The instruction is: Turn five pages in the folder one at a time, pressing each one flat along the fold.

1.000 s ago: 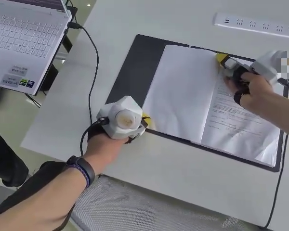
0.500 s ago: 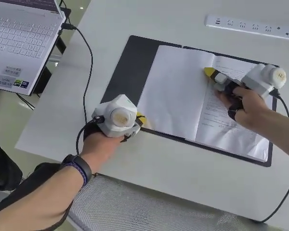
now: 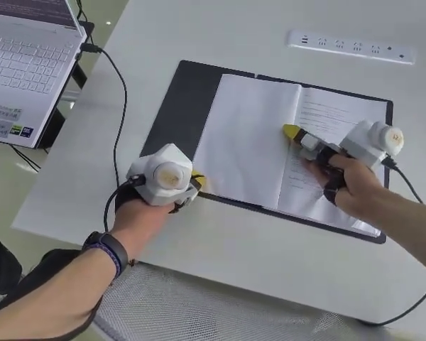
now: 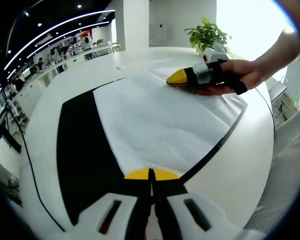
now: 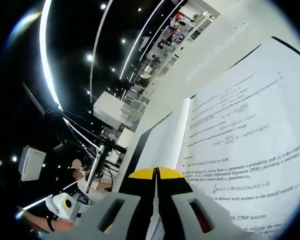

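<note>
The black folder (image 3: 176, 106) lies open on the white table. A blank turned page (image 3: 245, 142) lies on its left half and a printed page (image 3: 344, 117) on its right. My right gripper (image 3: 291, 132) is shut, its yellow tips resting on the fold about a third of the way down. In the right gripper view its shut tips (image 5: 156, 174) sit where the blank page meets the printed page (image 5: 240, 145). My left gripper (image 3: 197, 182) is shut with nothing in it, pressing at the blank page's near left corner. In the left gripper view its tips (image 4: 151, 173) touch that corner, with the right gripper (image 4: 179, 77) farther along the page (image 4: 155, 125).
An open laptop (image 3: 25, 60) sits at the far left, with a black cable (image 3: 121, 99) running past the folder. A white power strip (image 3: 351, 46) lies beyond the folder. A mesh chair back (image 3: 199, 305) is below the table's near edge (image 3: 234, 273).
My right gripper has slid from the upper part of the printed page to the fold and down along it toward me. My left gripper has stayed at the page corner.
</note>
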